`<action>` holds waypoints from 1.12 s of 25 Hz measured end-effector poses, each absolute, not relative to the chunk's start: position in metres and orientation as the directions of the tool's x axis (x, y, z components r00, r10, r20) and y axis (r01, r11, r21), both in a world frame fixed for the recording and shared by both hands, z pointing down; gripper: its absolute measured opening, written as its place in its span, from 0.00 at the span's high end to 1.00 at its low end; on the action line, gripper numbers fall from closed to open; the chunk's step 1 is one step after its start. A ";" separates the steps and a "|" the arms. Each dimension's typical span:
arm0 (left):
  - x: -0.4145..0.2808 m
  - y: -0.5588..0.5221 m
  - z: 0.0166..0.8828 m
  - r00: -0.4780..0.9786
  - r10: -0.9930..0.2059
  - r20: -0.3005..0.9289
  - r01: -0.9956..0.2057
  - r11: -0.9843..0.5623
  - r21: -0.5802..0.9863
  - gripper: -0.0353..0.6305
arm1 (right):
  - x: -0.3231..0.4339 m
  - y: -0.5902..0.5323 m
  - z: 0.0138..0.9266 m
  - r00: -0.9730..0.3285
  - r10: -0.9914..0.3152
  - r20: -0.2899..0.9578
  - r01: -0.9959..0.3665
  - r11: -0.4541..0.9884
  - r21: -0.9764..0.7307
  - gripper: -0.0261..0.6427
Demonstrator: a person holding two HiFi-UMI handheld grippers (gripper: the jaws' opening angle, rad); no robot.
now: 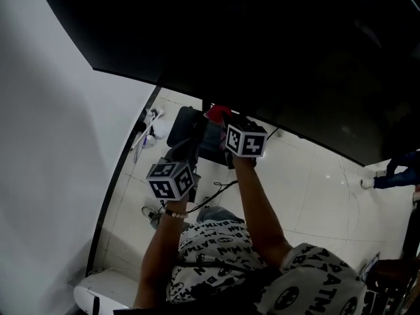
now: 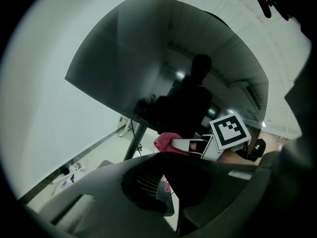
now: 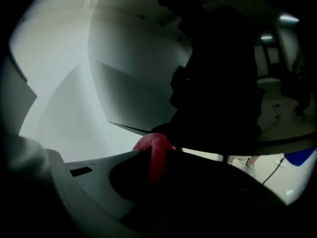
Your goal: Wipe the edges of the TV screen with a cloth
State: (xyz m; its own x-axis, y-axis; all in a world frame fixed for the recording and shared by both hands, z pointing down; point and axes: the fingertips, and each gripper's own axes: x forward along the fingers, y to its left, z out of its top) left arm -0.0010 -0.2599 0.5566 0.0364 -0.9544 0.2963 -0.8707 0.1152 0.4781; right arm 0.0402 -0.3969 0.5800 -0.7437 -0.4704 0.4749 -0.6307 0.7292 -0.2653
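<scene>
Red crumpled cloth [image 3: 154,145] was clamped by the right gripper [image 3: 158,170] at the black TV screen's [image 1: 262,44] lower edge; the left gripper [image 2: 172,202] was slightly parted, empty.

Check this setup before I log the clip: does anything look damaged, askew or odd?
Nothing stands out. The TV screen shows no visible cracks, only reflections; the red cloth sits pinched in the right tool near its lower edge. Loose cables lie on the floor by the wall.
</scene>
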 end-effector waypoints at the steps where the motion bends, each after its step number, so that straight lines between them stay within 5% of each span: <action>1: -0.005 -0.259 0.557 0.046 -0.954 0.295 -0.870 0.107 0.481 0.95 | 0.035 -0.396 0.580 -0.742 -0.471 0.477 -0.633 0.728 -0.264 0.87; 28: -0.262 -0.163 0.565 0.074 -0.947 0.313 -0.895 0.076 0.439 0.95 | -0.235 -0.366 0.604 -0.681 -0.506 0.530 -0.709 0.638 -0.301 0.87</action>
State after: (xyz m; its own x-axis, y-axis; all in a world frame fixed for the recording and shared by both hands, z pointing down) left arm -0.2616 -0.1634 0.5649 0.0736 -0.9469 0.3131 -0.8951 0.0758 0.4394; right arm -0.2345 -0.3661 0.6041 -0.6807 -0.5062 0.5295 -0.7087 0.6380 -0.3012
